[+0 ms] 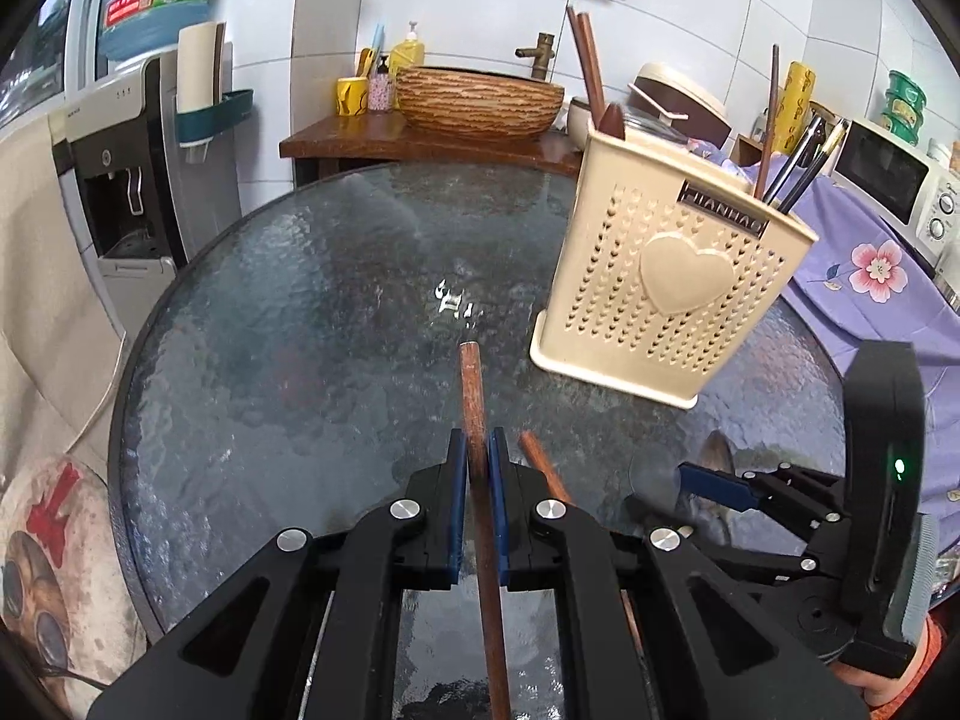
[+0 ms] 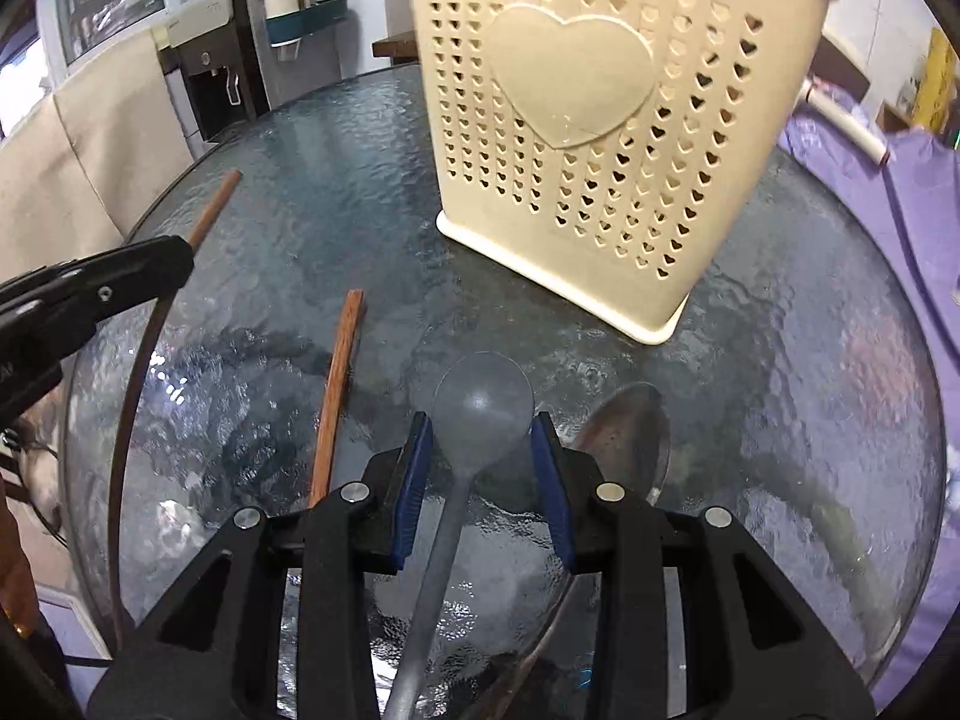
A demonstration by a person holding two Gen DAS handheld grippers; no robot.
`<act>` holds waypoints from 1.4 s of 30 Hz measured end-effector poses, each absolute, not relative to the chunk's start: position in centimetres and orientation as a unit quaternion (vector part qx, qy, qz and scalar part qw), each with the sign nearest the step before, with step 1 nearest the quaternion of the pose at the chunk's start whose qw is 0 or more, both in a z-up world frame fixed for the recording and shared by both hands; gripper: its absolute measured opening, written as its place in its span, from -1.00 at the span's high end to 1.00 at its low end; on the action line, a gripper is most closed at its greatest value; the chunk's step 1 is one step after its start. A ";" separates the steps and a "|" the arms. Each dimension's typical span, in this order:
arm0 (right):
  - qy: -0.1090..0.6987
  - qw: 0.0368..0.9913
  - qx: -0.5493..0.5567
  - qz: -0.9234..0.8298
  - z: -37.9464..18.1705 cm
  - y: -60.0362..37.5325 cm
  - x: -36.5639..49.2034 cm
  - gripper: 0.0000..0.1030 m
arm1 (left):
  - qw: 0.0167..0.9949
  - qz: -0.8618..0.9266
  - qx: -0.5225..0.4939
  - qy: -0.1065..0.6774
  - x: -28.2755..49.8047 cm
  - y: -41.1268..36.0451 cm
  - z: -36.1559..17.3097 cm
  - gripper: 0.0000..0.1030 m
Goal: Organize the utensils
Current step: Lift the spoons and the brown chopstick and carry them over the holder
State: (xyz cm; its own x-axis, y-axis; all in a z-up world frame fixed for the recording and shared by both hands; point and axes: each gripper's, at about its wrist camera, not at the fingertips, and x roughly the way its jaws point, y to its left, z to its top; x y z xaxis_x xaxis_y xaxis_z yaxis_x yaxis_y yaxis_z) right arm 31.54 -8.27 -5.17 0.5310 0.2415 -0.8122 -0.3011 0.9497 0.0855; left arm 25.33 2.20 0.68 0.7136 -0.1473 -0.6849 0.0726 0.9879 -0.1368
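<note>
A cream utensil holder [image 1: 666, 276] with a heart stands on the round glass table [image 1: 288, 312]; it also shows in the right wrist view [image 2: 600, 138]. It holds several chopsticks and utensils. My left gripper [image 1: 478, 450] is shut on a brown chopstick [image 1: 474, 396]. A second chopstick [image 1: 543, 462] lies just right of it, and shows in the right wrist view [image 2: 339, 396]. My right gripper [image 2: 483, 438] is open around a grey translucent spoon [image 2: 480, 408] on the glass. A metal spoon [image 2: 630, 432] lies to its right.
A water dispenser [image 1: 120, 180] stands left of the table. A wooden counter with a woven bowl [image 1: 480, 102] is behind it. A purple flowered cloth [image 1: 870, 276] and a microwave [image 1: 894, 180] are at the right.
</note>
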 end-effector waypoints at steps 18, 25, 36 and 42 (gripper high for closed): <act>0.441 0.883 -0.028 0.159 -5.0 -8.7 31.9 0.31 | 0.939 -0.071 -0.037 0.334 25.7 1.7 4.4 0.86; 0.375 0.909 -0.001 0.180 -0.5 -11.0 29.1 0.31 | 0.949 -0.086 -0.053 0.299 23.7 2.0 6.7 0.86; 0.315 0.921 0.035 0.224 6.0 -13.5 25.1 0.32 | 0.960 -0.112 -0.064 0.248 19.7 2.3 10.2 0.86; 0.305 0.923 0.039 0.233 7.1 -13.7 24.8 0.32 | 0.961 -0.127 -0.060 0.237 19.1 2.0 11.3 0.86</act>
State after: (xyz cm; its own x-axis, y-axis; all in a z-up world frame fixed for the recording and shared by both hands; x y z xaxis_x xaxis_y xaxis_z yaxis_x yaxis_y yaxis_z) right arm 24.79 -13.68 7.13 0.7057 0.4532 -0.5445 -0.4061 0.8886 0.2133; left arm 19.08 1.98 11.34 0.8556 -0.2721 -0.4404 0.2152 0.9607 -0.1754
